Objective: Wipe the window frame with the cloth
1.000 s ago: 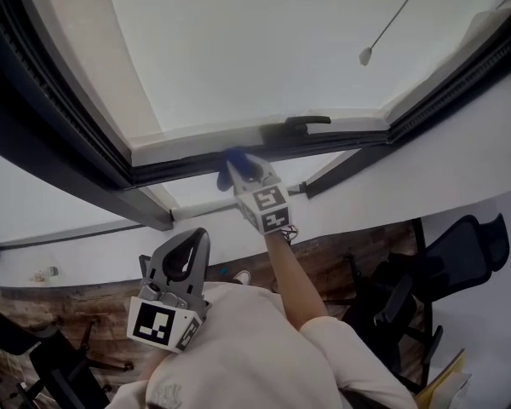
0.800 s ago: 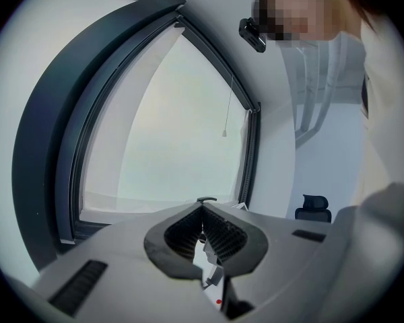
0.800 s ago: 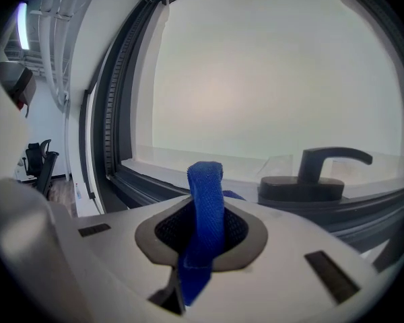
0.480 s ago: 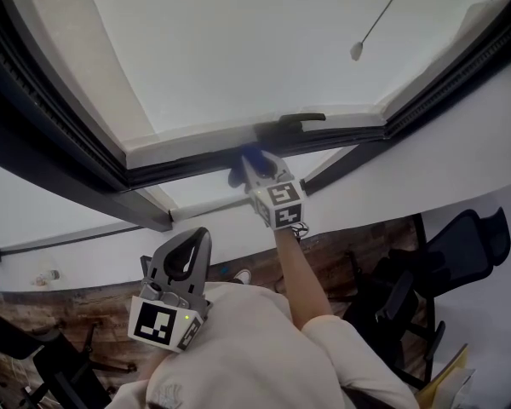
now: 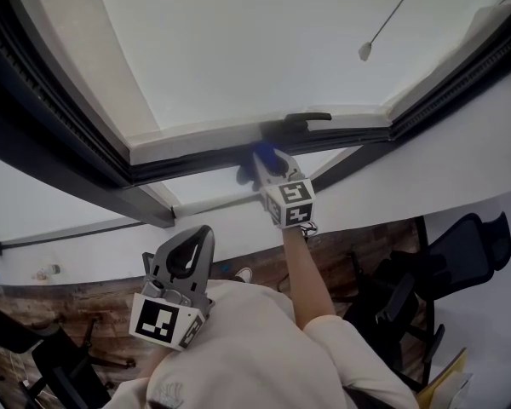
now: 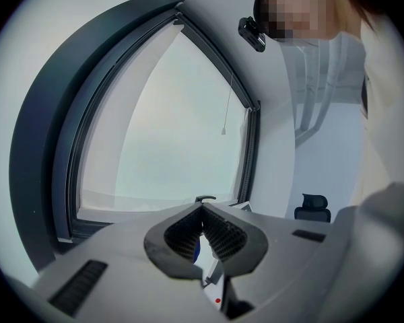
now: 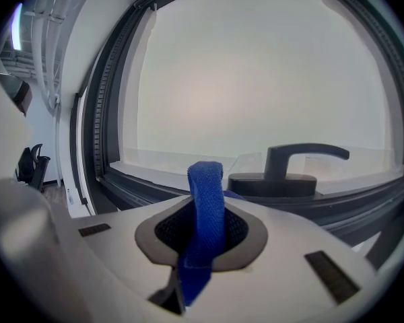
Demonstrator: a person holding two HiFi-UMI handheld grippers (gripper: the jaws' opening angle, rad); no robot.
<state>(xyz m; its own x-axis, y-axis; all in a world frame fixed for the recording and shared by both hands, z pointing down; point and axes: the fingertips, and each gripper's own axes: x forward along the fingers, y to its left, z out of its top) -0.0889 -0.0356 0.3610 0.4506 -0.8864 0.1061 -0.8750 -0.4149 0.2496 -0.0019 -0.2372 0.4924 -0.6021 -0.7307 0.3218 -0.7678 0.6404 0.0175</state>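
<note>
Two grippers: the right gripper's (image 7: 202, 231) jaws clamp a blue cloth (image 7: 206, 200) at the window frame (image 5: 196, 162) beside its handle (image 7: 291, 168); the left gripper's (image 6: 203, 211) jaws sit together.

Wood floor (image 5: 85, 301), black office chair (image 5: 470, 250)

The lower rail of the dark window frame (image 5: 187, 162) carries a black handle (image 5: 296, 119). A blue cloth (image 5: 261, 152) sits against that rail, just left of the handle.
</note>
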